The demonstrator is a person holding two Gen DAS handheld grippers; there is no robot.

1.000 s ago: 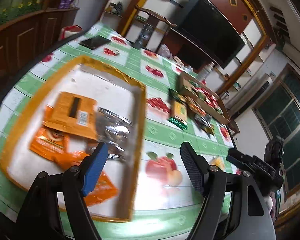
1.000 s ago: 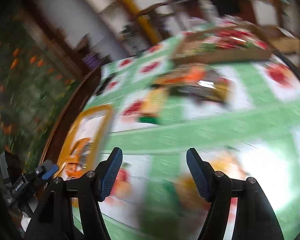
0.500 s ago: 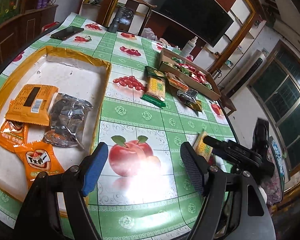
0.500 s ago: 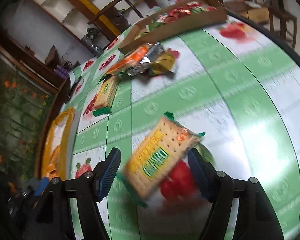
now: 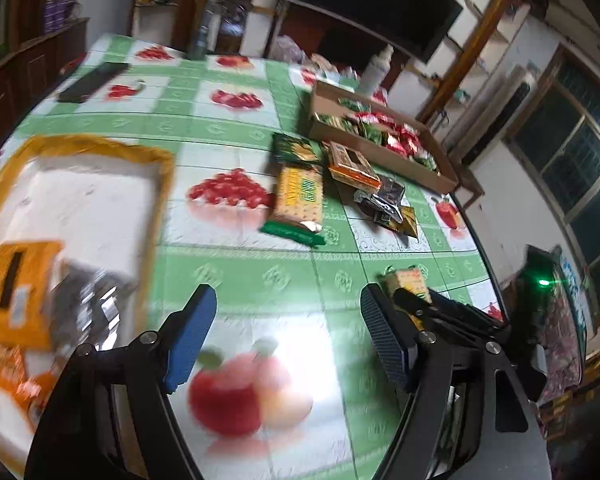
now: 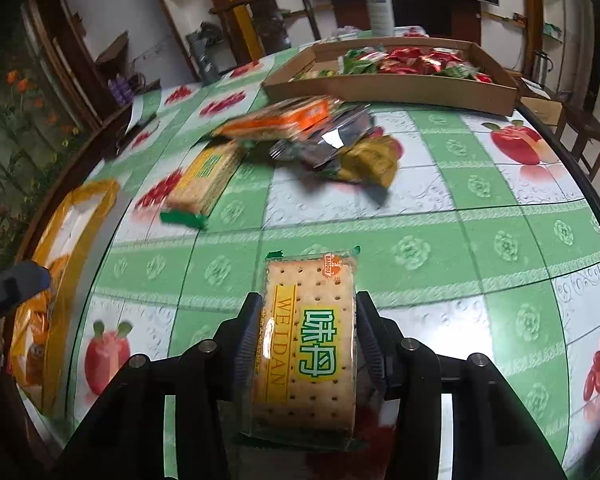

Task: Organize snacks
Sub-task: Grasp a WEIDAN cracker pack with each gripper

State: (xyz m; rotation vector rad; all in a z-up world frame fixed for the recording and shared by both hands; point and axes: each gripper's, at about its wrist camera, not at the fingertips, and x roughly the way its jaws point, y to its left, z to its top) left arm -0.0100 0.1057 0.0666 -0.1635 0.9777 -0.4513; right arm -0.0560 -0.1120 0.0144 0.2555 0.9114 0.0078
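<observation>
Cracker pack (image 6: 306,344) lengthwise along right fingers (image 6: 247,332) — just closed, clamping it (label up), left fingers (image 5: 190,336) spread, empty

Cracker packet (image 6: 306,344): clear wrapper with green ends, yellow band and green label; it stands lengthwise at the near centre of the table.

Second cracker packet (image 5: 299,199), same design: lies flat on the green-checked cloth, mid-table.

Loose heap just right of it: dark green packet (image 5: 297,148) at the far end, orange packet (image 5: 353,165) resting on a silver foil pouch (image 5: 381,197), and a yellow-olive packet (image 5: 405,221) nearest.

Cardboard tray (image 5: 440,174), far right: holds red and green wrapped snacks.

Yellow-rimmed white tray (image 5: 162,184), near left: holds an orange packet with barcode (image 5: 18,288), a silver pouch (image 5: 94,308) beside it and orange sachets (image 5: 8,364) at the near end; detail blurred.
</observation>
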